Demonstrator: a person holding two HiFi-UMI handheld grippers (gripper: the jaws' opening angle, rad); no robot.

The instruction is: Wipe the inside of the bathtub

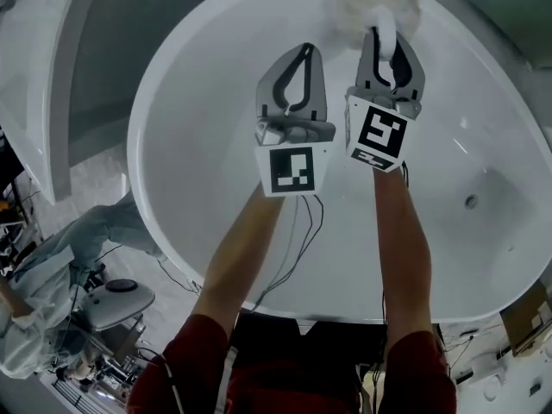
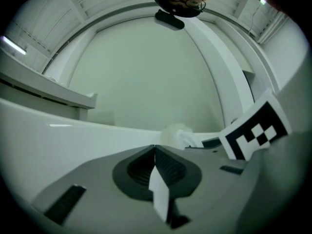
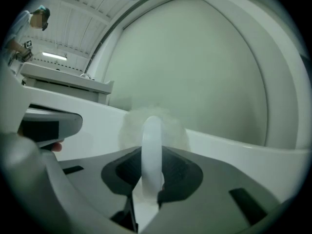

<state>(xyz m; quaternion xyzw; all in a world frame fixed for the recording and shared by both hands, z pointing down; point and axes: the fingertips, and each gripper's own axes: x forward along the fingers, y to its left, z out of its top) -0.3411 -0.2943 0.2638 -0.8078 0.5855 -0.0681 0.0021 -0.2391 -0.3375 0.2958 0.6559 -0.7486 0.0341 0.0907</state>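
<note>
A white oval bathtub fills the head view. My right gripper is shut on the white handle of a fluffy round scrubber. The scrubber's head rests against the tub's far inner wall near the rim. In the right gripper view the scrubber shows as a pale puff beyond the jaws. My left gripper hangs just left of the right one, over the tub's inside, with its jaws shut and nothing between them. The left gripper view shows its pads pressed together.
The tub's drain lies at the right on the tub floor. Cables hang from the grippers over the near rim. Another person in pale clothing and equipment stand at the lower left outside the tub.
</note>
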